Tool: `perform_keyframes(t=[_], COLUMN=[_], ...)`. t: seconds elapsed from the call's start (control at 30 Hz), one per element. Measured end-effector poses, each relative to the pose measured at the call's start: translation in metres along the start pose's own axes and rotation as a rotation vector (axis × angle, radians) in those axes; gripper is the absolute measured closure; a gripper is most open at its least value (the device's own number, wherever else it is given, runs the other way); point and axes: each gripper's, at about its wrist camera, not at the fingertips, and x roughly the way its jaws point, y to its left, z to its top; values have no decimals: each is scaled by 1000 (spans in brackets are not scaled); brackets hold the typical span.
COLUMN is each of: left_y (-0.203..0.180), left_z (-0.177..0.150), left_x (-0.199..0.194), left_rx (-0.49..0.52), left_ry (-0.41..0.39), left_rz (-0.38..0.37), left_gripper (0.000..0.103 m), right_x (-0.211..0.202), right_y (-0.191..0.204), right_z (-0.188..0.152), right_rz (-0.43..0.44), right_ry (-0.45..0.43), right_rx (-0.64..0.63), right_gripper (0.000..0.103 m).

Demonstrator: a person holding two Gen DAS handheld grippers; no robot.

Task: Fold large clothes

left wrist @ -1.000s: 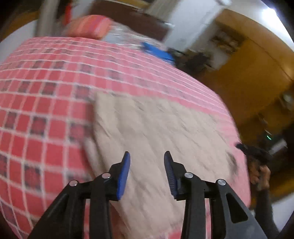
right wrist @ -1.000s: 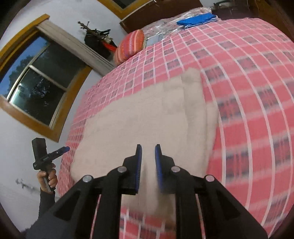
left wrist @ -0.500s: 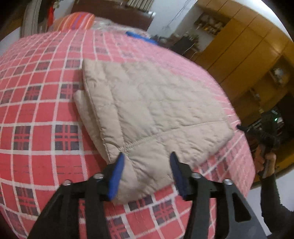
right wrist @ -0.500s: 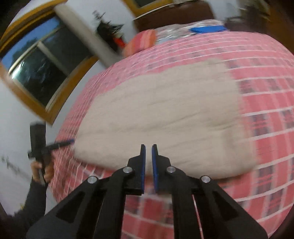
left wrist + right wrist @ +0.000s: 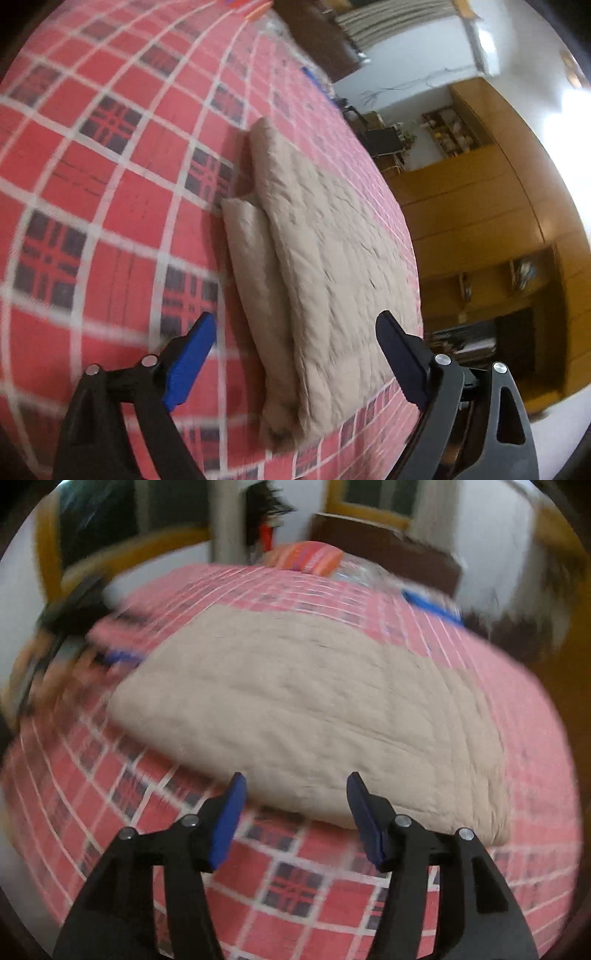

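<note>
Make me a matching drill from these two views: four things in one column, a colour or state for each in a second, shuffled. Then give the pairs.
Things:
1. jacket
2. bedspread
3. left gripper
4. pillow

Colour or state:
A. orange striped, at the head of the bed
B. beige quilted, folded flat
C. open, holding nothing
D. red check

Pairs: 1-B, 2-D, 3-C, 4-A

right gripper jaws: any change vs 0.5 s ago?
Yes. The right gripper was nearly shut; now its jaws stand wide apart, empty, hovering at the near edge of the beige quilted jacket on the checked bedspread.
</note>
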Motion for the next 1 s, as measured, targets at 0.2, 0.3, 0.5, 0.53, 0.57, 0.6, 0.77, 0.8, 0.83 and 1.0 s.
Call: perform_keyframes(t=[0.2, 0.3, 0.5, 0.53, 0.57, 0.6, 0.77, 0.8, 0.83, 1.0], left_y=[6, -3, -15, -15, -19, -17, -16, -16, -16, -15], left_z=[24, 30, 41, 42, 47, 48, 60, 61, 63, 74], left_x=[33, 42, 56, 56, 61, 60, 65, 66, 68, 75], left_rx=[-41, -21, 3, -1, -2, -2, -17, -18, -21, -32], left_ry=[36, 56, 88, 90, 93, 96, 132, 140, 148, 167], left_rz=[10, 1, 20, 21, 26, 30, 56, 60, 66, 91], left_gripper=[14, 15, 18, 19, 21, 24, 29, 29, 29, 42], right_x=[29, 46, 83, 89, 93, 95, 103, 105, 108, 114], right_y=[120, 149, 182, 186, 193, 200, 209, 214, 216, 220], right_z=[-5, 0, 12, 14, 16, 19, 29, 29, 27, 31], right_rz=[-229, -298, -417, -437, -448, -453, -498, -502, -503, -489], right_ry=[-53, -78, -114, -119, -126, -131, -171, -172, -177, -182], right_rx=[-405, -506, -631, -653, -672, -682, -725, -728, -730, -733], right_gripper=[44, 35, 35, 35, 35, 35, 35, 35, 35, 37])
